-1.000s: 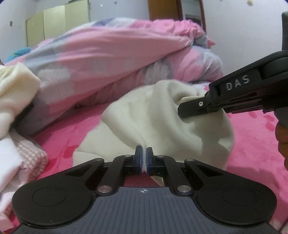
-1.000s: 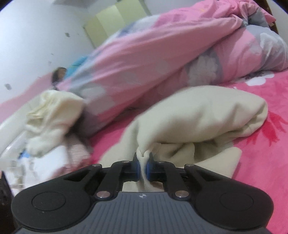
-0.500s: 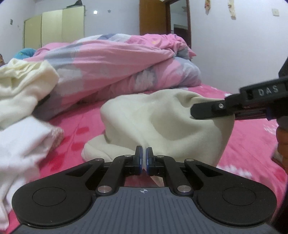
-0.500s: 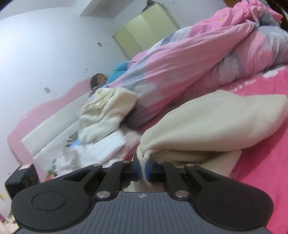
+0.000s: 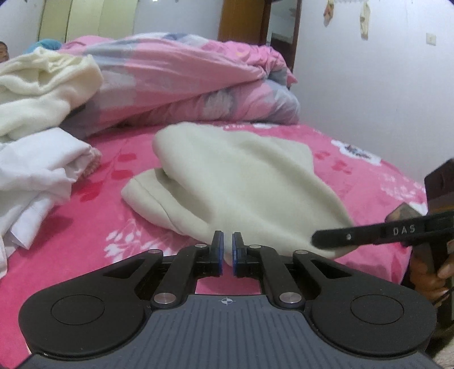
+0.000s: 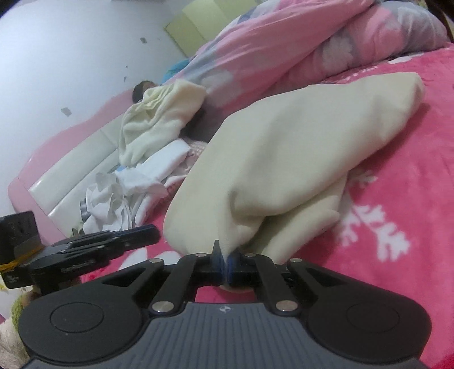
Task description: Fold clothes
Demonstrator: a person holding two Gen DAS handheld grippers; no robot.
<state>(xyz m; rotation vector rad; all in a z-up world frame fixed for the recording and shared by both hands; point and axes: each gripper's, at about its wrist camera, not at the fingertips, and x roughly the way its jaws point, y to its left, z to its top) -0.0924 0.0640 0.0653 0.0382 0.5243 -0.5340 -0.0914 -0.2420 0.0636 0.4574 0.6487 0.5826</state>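
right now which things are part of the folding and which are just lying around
In the job:
cream fleece garment
right gripper, shut on its edge
left gripper, slightly open

Lying about:
pink floral duvet
white clothes pile
crumpled cream fleece

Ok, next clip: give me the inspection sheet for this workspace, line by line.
Surface: pink floral bedsheet, used as the folding area.
Job's things: cream fleece garment, folded over itself, lying on the sheet.
Clutter: heap of white and cream clothes at the left; bunched pink quilt behind.
Grippers: left claw slightly parted at the garment's near edge, apparently gripping nothing; right claw shut on a garment corner.
Cables: nothing seen.
Surroundings: white wall, wooden door, pale wardrobe, padded headboard; a person lying by the quilt.
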